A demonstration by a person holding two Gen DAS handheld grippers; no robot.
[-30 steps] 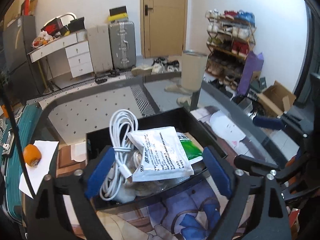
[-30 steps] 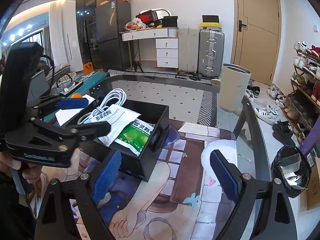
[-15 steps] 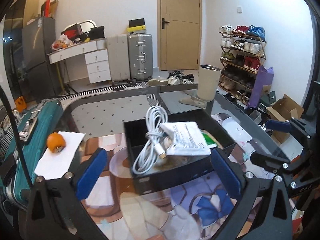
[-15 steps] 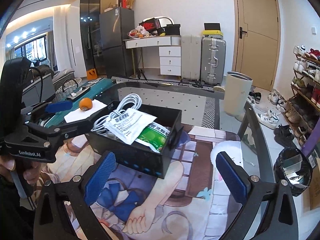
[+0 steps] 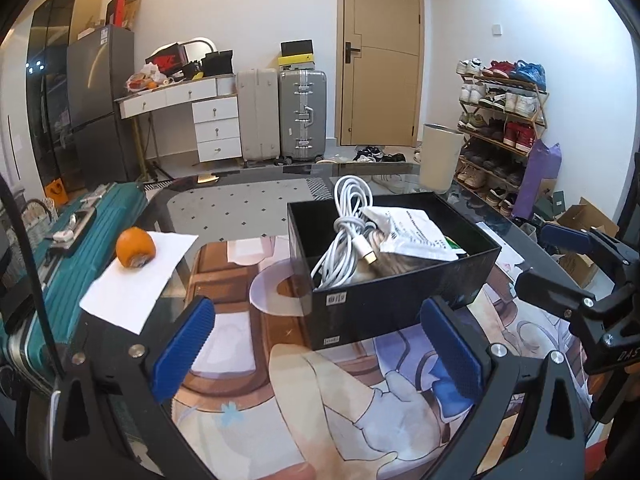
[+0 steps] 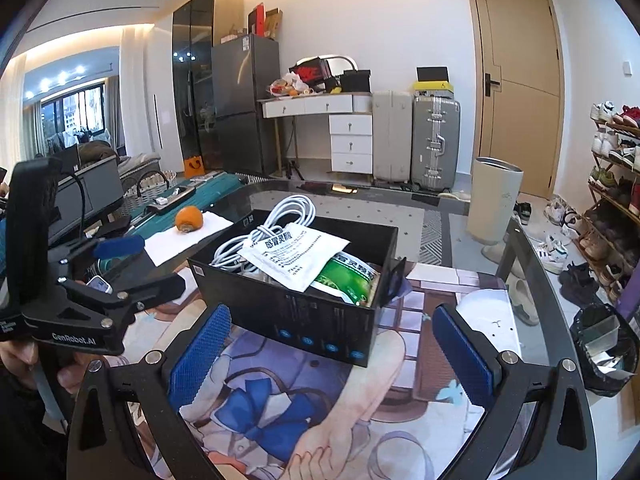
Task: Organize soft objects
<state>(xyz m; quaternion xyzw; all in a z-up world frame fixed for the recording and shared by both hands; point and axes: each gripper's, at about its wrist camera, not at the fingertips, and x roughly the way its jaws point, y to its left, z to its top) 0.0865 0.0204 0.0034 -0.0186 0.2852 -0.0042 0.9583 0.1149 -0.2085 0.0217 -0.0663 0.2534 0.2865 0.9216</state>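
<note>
A black open box (image 5: 384, 304) (image 6: 304, 320) stands on the illustrated mat of the glass table. It holds a coiled white cable (image 5: 348, 232) (image 6: 276, 220), a white printed sachet (image 5: 416, 232) (image 6: 296, 256) and a green sachet (image 6: 348, 276). My left gripper (image 5: 316, 344) is open, a short way back from the box, with nothing between its blue pads. My right gripper (image 6: 332, 352) is open too, in front of the box's long side, with nothing between its pads. An orange fruit (image 5: 135, 247) (image 6: 189, 219) rests on a white sheet of paper (image 5: 136, 280) at the left.
A teal suitcase (image 5: 80, 232) lies beside the table's left edge. The right gripper's frame (image 5: 592, 280) shows at the right of the left wrist view. A bin (image 6: 496, 204), a shoe rack (image 5: 500, 128) and a black bag (image 6: 600, 340) stand beyond the table's right edge.
Both grippers have pulled back from the box and opened wider. The left one, which had the box between its fingers, now stands clear of it. The box stays on the mat.
</note>
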